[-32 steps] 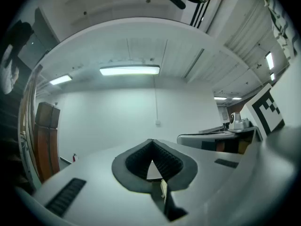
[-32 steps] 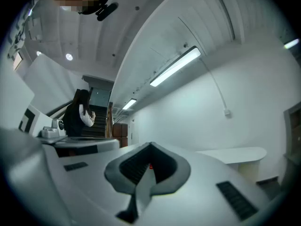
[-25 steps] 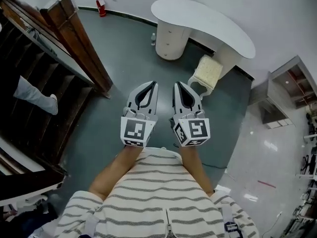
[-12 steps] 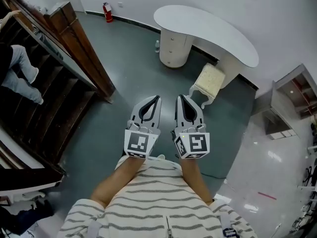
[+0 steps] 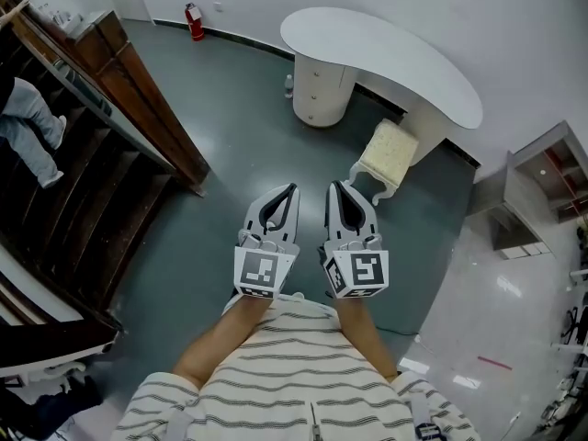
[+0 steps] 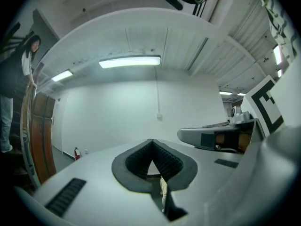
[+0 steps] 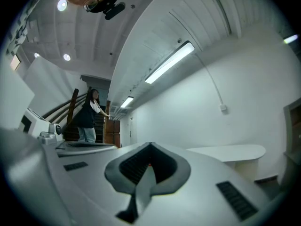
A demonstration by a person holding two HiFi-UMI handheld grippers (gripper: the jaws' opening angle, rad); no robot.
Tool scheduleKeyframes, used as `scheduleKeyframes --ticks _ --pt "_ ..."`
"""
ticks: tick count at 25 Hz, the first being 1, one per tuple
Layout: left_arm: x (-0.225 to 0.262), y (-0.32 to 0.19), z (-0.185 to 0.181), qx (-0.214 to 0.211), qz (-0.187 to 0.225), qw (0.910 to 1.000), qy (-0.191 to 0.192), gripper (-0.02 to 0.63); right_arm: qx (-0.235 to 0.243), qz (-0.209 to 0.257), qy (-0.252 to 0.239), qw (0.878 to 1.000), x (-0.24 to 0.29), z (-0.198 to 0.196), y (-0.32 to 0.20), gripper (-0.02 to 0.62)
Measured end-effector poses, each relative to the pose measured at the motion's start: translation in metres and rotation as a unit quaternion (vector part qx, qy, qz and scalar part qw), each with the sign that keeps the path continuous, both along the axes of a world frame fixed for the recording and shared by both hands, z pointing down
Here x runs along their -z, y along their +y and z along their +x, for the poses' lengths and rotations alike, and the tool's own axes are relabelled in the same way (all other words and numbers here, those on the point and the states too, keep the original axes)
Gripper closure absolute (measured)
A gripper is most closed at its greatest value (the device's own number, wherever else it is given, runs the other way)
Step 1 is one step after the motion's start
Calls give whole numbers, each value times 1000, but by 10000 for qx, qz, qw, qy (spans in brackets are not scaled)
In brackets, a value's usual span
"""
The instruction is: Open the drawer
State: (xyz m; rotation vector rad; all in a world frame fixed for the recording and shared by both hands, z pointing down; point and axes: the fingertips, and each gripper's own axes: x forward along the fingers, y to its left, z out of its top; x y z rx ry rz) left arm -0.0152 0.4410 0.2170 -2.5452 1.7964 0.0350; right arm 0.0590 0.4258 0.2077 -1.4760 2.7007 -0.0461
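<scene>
The marker cube [image 5: 265, 272] on the left gripper [image 5: 290, 191] and the marker cube [image 5: 360, 272] on the right gripper [image 5: 335, 187] are each showing a bold black-and-white square pattern. On the right cube the black shape is looking like blocky letter strokes, but it is not reading as a word. The red fire extinguisher [image 5: 194, 21], standing against the wall far ahead and to the left of the left gripper, is carrying print too small to read.

The drawer [image 5: 314, 83] is sitting in the rounded white pedestal [image 5: 322, 99] under the left end of a curved white desk [image 5: 395, 53]. It is lying straight ahead of both grippers and well apart from them. The pedestal front is showing thin level seams that are splitting it into stacked drawer fronts, all flush and closed, each with a small dark spot that may be a knob.

Both grippers are pointing forward side by side, close together without touching. In the left gripper view the left gripper's [image 6: 151, 142] jaws are meeting at the tip with nothing between them. In the right gripper view the right gripper's [image 7: 149, 145] jaws are likewise pressing together, empty.

A cream cushioned chair [image 5: 387, 150] is standing ahead and to the right of the right gripper, nearer than the desk. A dark wooden staircase [image 5: 119, 99] is running along the left gripper's left side, and a person [image 5: 28, 122] is standing on it.
</scene>
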Motion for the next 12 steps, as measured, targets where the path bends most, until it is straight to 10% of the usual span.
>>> scheduleKeyframes --ticks 12 --pt "2 -133 -27 -145 -25 9998 126 603 -203 -50 -4 9998 4 -20 -127 581"
